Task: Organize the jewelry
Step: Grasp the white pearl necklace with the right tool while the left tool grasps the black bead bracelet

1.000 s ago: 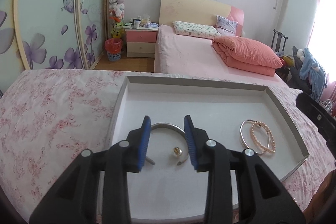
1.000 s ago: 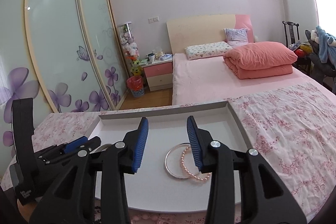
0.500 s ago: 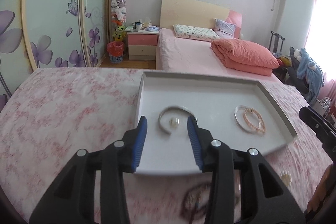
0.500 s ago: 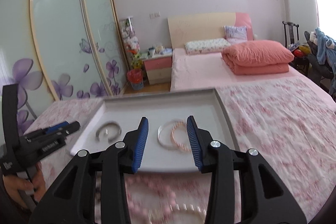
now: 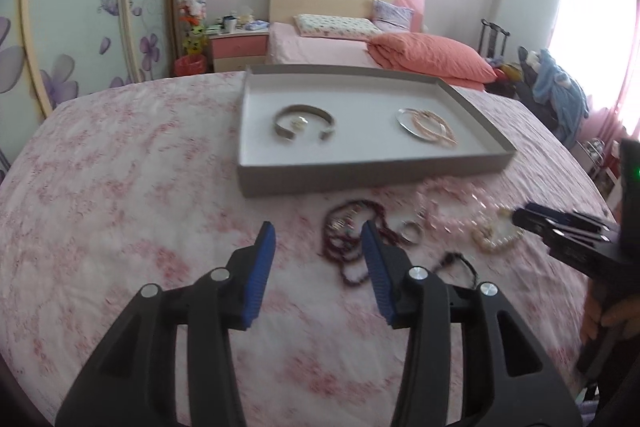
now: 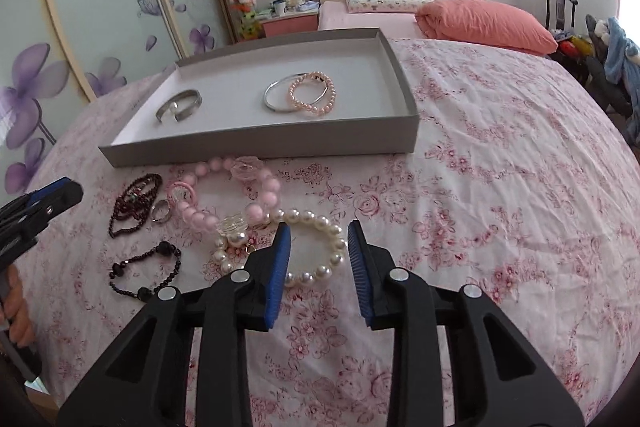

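- Grey tray [image 6: 256, 143] sits on the floral bedspread [image 6: 500, 187], holding a cuff [image 6: 178, 105], bangle [image 6: 280, 95] and pink bracelet [image 6: 312, 95].
- My left gripper [image 5: 318, 251] has been widening, empty, over dark beads [image 5: 352, 239].
- My right gripper [image 6: 318, 247], narrowing and holding nothing, hangs over the pearl bracelet [image 6: 320, 243]; pink beads [image 6: 224, 195] crowd beside it.
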`<action>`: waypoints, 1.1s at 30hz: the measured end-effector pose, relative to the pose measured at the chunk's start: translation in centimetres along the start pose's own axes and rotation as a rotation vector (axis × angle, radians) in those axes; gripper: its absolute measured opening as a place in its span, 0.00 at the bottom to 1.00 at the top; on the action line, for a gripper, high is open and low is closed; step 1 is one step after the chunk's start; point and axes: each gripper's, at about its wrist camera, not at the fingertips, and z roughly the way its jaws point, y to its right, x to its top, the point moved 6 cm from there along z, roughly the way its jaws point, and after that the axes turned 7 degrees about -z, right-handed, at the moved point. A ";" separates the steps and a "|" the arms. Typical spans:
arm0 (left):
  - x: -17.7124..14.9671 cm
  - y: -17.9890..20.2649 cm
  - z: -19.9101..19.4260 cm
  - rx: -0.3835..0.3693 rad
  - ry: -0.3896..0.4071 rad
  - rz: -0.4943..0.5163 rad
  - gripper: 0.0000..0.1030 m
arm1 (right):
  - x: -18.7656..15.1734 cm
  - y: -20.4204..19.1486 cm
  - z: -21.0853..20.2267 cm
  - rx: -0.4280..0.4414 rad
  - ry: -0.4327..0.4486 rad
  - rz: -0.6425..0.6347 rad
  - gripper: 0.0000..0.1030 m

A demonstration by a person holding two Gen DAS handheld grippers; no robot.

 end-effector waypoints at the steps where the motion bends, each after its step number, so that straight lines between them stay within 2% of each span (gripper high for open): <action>1: -0.3 0.4 -0.1 -0.005 -0.002 0.007 0.47 | 0.1 -0.1 0.3 -0.018 -0.008 -0.013 0.29; 3: -0.8 1.1 -0.2 -0.014 -0.007 0.023 0.49 | -0.3 -0.1 0.9 -0.037 -0.046 -0.023 0.21; 4: -1.0 1.3 -0.2 -0.018 -0.011 0.030 0.49 | -0.5 0.0 0.9 -0.043 -0.050 -0.019 0.13; 5: -1.1 1.6 -0.2 -0.022 -0.016 0.035 0.50 | -0.7 0.3 0.7 -0.055 -0.053 -0.018 0.11; 13: -3.2 4.5 1.2 -0.054 -0.091 0.123 0.50 | -2.5 2.3 -0.9 -0.131 -0.060 -0.002 0.10; 19: -4.3 6.0 3.0 -0.034 -0.148 0.180 0.48 | -2.6 2.7 -1.0 -0.133 -0.057 0.008 0.10; 21: -4.7 6.3 3.5 -0.045 -0.169 0.183 0.43 | -2.6 2.8 -0.9 -0.128 -0.057 0.012 0.10; 25: -4.9 6.9 3.7 -0.036 -0.164 0.216 0.37 | -2.5 2.9 -0.9 -0.118 -0.056 0.020 0.10; 30: -5.0 7.1 3.5 -0.013 -0.152 0.254 0.10 | -2.6 3.0 -1.0 -0.115 -0.055 0.023 0.10; 33: -5.0 6.4 3.2 0.020 -0.147 0.273 0.10 | -2.5 2.9 -1.0 -0.116 -0.056 0.022 0.11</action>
